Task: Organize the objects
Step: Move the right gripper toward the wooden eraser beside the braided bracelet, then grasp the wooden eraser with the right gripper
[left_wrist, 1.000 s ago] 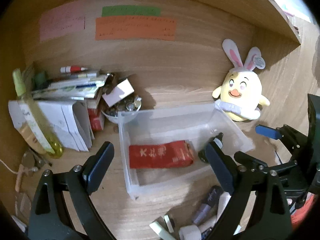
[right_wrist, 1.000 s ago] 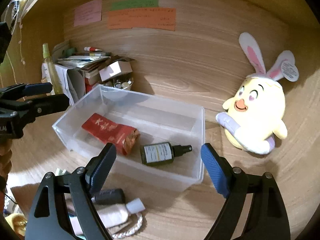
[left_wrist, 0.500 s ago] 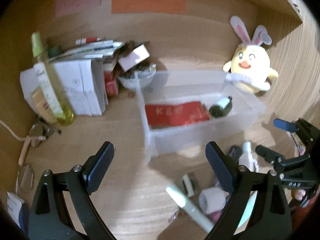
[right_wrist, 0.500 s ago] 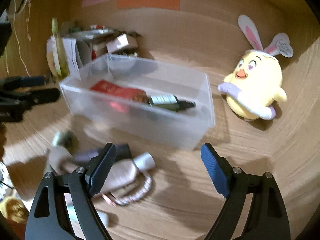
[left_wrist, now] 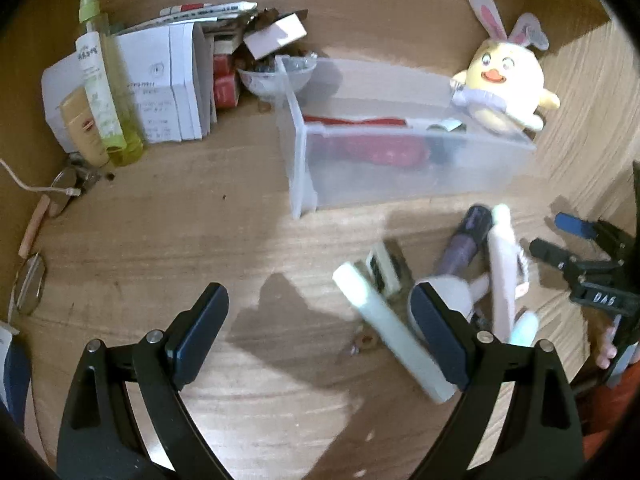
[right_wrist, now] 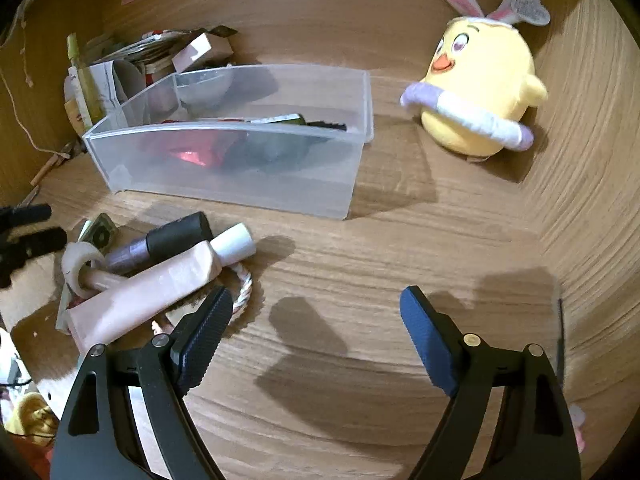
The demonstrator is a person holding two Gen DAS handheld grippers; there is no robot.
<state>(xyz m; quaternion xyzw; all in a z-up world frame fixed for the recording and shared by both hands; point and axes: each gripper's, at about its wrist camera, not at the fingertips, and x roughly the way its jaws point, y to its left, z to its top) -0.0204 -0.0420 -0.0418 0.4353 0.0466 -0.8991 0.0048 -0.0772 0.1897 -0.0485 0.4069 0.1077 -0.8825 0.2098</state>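
A clear plastic bin (left_wrist: 400, 184) (right_wrist: 240, 176) stands on the wooden desk, with a red packet (left_wrist: 372, 152) (right_wrist: 192, 154) and a dark spray bottle (right_wrist: 288, 120) inside it. In front of it lies a loose pile: a pink tube (right_wrist: 152, 292) (left_wrist: 502, 264) with a white cap, a purple and black tube (right_wrist: 160, 244) (left_wrist: 468, 240), a pale green tube (left_wrist: 392, 332), a tape roll (right_wrist: 78, 266) and a white cord (right_wrist: 242, 292). My left gripper (left_wrist: 320, 328) hangs open above bare wood left of the pile. My right gripper (right_wrist: 316, 328) is open too, just right of the pile, holding nothing.
A yellow plush chick with rabbit ears (left_wrist: 504, 84) (right_wrist: 476, 88) sits right of the bin. At the back left stand papers and boxes (left_wrist: 168, 80), a green spray bottle (left_wrist: 104, 76) and a bowl of small items (left_wrist: 276, 76). Glasses (left_wrist: 28, 284) and a cable (left_wrist: 24, 184) lie at the left.
Both grippers have dropped lower and tilted down. The bin has slid up in both views, and the pile of tubes in front of it has come into full sight.
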